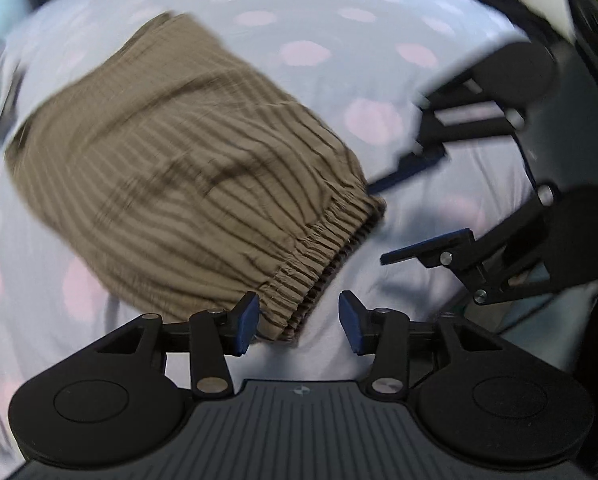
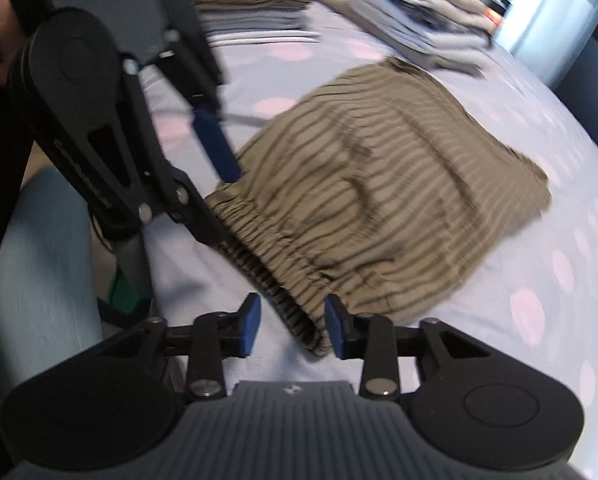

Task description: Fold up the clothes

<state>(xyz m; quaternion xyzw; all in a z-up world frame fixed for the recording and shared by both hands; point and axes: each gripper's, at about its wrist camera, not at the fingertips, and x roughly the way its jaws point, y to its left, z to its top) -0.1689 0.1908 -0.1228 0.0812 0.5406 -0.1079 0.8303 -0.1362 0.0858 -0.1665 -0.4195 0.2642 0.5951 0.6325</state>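
Observation:
Olive-brown striped shorts (image 1: 171,168) (image 2: 371,184) lie folded on a lilac sheet with pink dots (image 1: 379,80) (image 2: 539,280), the elastic waistband toward both grippers. My left gripper (image 1: 299,324) is open; a waistband corner lies between its jaws, close to the left pad (image 1: 248,320). My right gripper (image 2: 293,326) is open too, with the other waistband corner between its blue pads, which do not squeeze it. Each gripper shows in the other's view: the right gripper (image 1: 379,224) beside the waistband, the left gripper (image 2: 225,208) at the waistband's far end.
Stacks of folded clothes (image 2: 259,0) (image 2: 427,24) sit at the back of the sheet. A teal chair (image 2: 39,272) stands off the sheet's near edge on the left. A hand (image 2: 3,56) holds the left gripper's body. Dark furniture (image 1: 591,60) lies beyond the sheet's right edge.

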